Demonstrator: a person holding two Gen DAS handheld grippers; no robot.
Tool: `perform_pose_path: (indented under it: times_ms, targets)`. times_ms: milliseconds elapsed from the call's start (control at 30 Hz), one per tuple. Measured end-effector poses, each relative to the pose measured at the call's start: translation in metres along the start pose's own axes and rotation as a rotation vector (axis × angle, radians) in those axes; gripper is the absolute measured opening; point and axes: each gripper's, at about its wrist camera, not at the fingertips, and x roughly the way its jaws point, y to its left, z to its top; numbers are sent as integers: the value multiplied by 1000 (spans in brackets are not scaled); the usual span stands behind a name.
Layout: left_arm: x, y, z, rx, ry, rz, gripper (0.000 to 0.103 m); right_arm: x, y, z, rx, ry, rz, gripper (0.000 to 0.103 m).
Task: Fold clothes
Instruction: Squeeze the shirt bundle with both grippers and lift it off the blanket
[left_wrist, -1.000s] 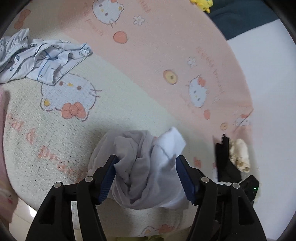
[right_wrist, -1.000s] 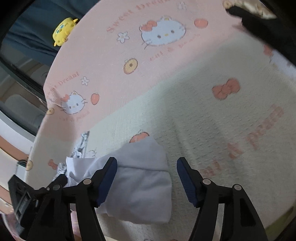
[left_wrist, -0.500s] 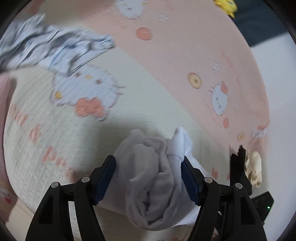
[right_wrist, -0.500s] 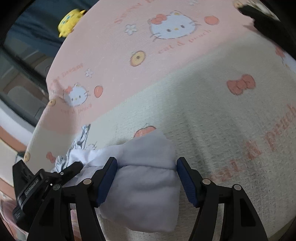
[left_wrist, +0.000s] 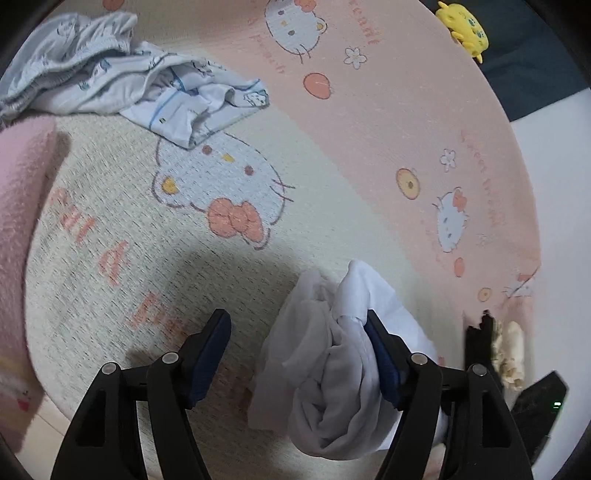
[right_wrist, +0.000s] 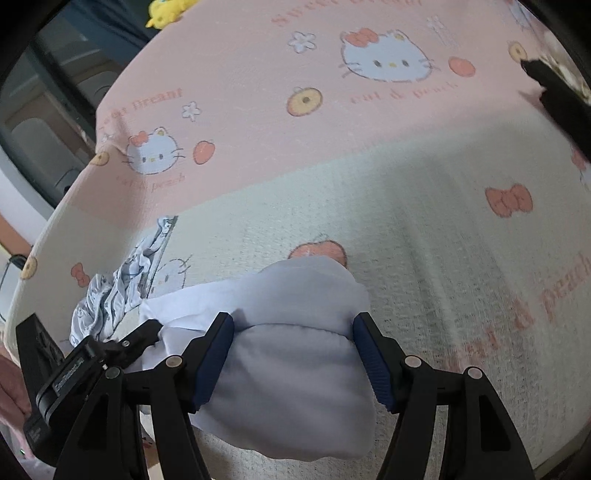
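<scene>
On the near part of a cartoon-cat blanket (left_wrist: 184, 258), a white garment (left_wrist: 332, 369) bunched into a loose, lumpy roll rather than a flat fold. Left tool (left_wrist: 295, 321) open wide, with only its right finger touching the roll and its left finger over bare blanket. Right tool (right_wrist: 292, 321) also spread apart, straddling the same roll from the other side, pads at or just beside its flanks, gripping nothing. Far to the left, a second, patterned garment (left_wrist: 129, 85) lying crumpled. Likely trouble from here: closing on the thick middle of the roll and catching every layer at once, so lifting a wad instead of one edge; pinching off-centre with the left tool and dragging the roll sideways; letting slack layers slide apart and spoil any crease; snagging the blanket underneath along with the cloth.
</scene>
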Motion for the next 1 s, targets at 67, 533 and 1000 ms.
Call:
perform_pose_path:
  times_ms: [67,533,1000]
  targets:
    - [-1,7,-1,-72,14,-88,70,-2,-5,0,33,13,14,70]
    - [-37,6,-13,-165,-16,-133,76,-8,-43,-24,348,129,167,84]
    - [-34,-5,-17,-143,75,-118,78,-2,-43,-37,377,96,221,89]
